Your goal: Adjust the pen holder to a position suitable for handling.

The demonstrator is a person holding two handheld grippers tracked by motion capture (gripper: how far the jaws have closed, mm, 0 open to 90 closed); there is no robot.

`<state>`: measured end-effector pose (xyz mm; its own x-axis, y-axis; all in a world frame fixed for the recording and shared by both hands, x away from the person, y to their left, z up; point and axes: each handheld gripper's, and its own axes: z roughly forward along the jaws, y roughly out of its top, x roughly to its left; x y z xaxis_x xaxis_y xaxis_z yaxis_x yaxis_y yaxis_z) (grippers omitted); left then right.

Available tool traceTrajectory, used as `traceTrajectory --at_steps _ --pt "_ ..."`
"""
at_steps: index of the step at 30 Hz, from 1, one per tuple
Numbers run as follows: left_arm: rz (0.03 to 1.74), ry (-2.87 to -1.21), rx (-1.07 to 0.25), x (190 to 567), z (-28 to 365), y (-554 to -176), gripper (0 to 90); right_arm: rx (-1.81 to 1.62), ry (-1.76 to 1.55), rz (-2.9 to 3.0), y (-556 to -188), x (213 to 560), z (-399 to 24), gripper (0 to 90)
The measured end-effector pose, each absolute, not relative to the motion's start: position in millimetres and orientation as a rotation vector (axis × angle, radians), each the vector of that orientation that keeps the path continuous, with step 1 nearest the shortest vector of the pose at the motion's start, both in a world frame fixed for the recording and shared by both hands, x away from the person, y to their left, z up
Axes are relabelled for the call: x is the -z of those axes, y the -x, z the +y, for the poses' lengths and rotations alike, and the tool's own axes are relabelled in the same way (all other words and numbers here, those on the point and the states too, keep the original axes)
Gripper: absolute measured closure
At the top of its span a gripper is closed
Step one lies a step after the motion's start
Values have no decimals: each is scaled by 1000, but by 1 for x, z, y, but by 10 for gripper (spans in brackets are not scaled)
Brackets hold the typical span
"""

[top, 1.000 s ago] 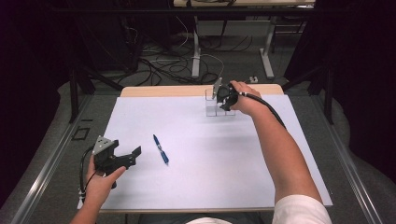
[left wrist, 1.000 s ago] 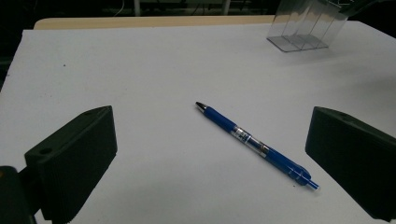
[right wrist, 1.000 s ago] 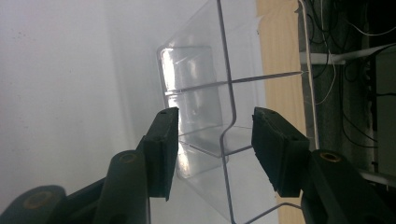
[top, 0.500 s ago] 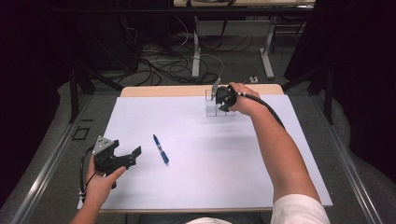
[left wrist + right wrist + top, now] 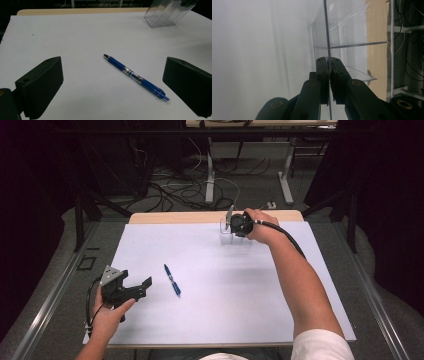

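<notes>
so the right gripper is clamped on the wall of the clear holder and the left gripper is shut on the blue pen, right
Not quite. The right gripper is indeed clamped on a wall of the clear holder, but the left gripper is open, its jaws standing wide apart. The blue pen lies loose on the white table cover ahead of them, untouched, as the left gripper view shows.

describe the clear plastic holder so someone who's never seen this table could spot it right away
Start at the white sheet covering the table and go to its far edge. The clear plastic holder stands there, one wall pinched by the right tongs. Unlike the blue pen, it is see-through with compartments.
</notes>
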<state>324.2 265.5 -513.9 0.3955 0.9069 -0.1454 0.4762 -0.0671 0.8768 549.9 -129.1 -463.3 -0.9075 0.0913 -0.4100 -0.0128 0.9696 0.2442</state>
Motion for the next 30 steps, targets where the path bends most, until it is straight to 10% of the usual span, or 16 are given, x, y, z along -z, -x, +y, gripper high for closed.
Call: traceTrajectory --at_steps 30 --pt "1230 -1697 -576 513 265 -324 35 -262 -28 2782 -503 443 -98 876"
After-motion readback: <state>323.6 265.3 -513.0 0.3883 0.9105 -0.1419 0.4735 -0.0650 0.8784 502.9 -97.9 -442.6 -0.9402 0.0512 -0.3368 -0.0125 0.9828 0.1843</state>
